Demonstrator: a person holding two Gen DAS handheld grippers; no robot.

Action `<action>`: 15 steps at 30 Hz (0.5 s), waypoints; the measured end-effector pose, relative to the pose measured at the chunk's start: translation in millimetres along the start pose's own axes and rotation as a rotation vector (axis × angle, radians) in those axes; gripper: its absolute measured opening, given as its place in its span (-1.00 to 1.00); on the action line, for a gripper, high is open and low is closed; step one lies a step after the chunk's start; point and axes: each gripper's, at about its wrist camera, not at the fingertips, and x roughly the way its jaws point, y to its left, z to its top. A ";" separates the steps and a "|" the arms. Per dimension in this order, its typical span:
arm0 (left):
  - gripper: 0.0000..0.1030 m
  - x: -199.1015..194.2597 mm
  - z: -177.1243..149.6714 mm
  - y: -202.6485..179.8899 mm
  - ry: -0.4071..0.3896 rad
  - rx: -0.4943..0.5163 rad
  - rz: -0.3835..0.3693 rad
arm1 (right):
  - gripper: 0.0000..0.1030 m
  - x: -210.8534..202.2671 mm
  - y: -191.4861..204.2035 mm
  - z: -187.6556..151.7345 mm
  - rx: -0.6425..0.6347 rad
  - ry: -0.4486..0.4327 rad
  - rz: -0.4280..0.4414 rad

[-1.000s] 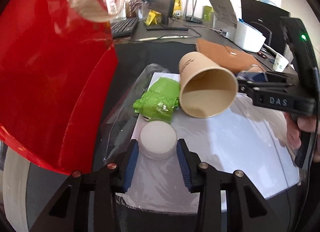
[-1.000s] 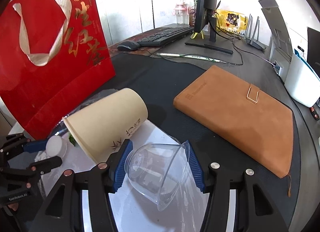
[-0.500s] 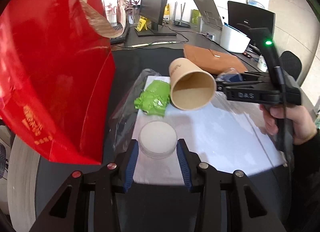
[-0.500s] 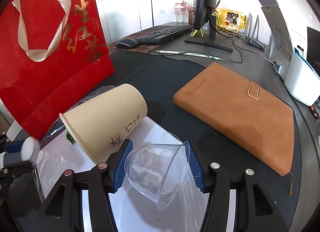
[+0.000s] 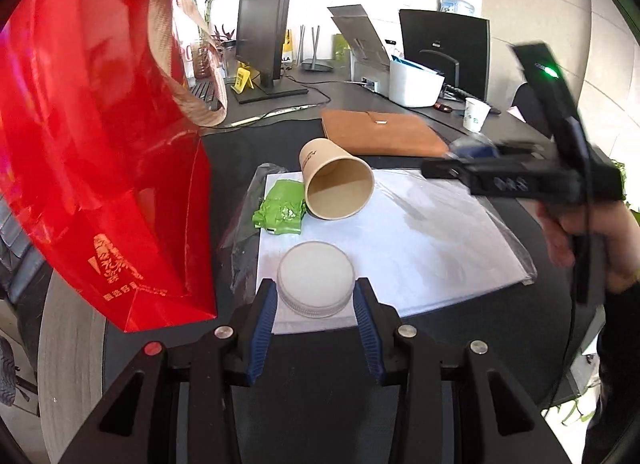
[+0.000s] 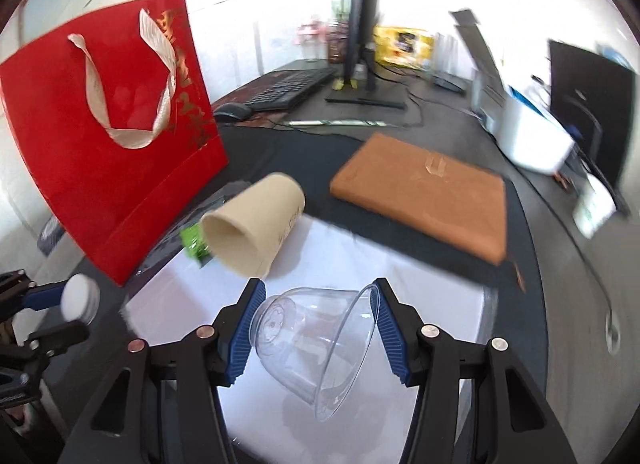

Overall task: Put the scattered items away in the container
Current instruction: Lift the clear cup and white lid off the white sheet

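Note:
My left gripper (image 5: 314, 298) is shut on a round white lid (image 5: 316, 278), held above the near edge of a white sheet (image 5: 432, 240). My right gripper (image 6: 316, 306) is shut on a clear plastic cup (image 6: 316, 340) lying sideways between its pads. The red gift bag (image 5: 92, 152) with ribbon handles stands at the left, also in the right wrist view (image 6: 108, 136). A tan paper cup (image 5: 336, 184) lies on its side on the sheet, with a green wrapper (image 5: 282, 212) beside it. The left gripper with the lid (image 6: 80, 298) shows at the left edge of the right wrist view.
A brown notebook (image 6: 428, 192) lies on the dark desk behind the sheet. Further back stand a monitor (image 5: 264, 32), a keyboard (image 6: 288, 90), a mouse (image 6: 232, 112), a white box (image 5: 416, 82) and a small paper cup (image 5: 476, 114). A person's hand (image 5: 592, 240) holds the right gripper.
Both grippers have risen and drawn back from the sheet with their loads. The paper cup, the wrapper and the bag now look smaller and farther off. The right wrist view has blurred.

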 end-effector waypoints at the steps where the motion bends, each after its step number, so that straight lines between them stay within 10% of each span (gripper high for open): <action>1: -0.17 -2.7 -1.9 1.3 0.001 -0.001 -0.003 | 0.15 -4.8 4.2 -6.8 0.012 0.006 -0.005; 15: -0.17 -38.4 -50.9 47.0 -0.001 -0.039 0.021 | 0.15 -50.3 78.6 -53.4 0.100 0.016 -0.005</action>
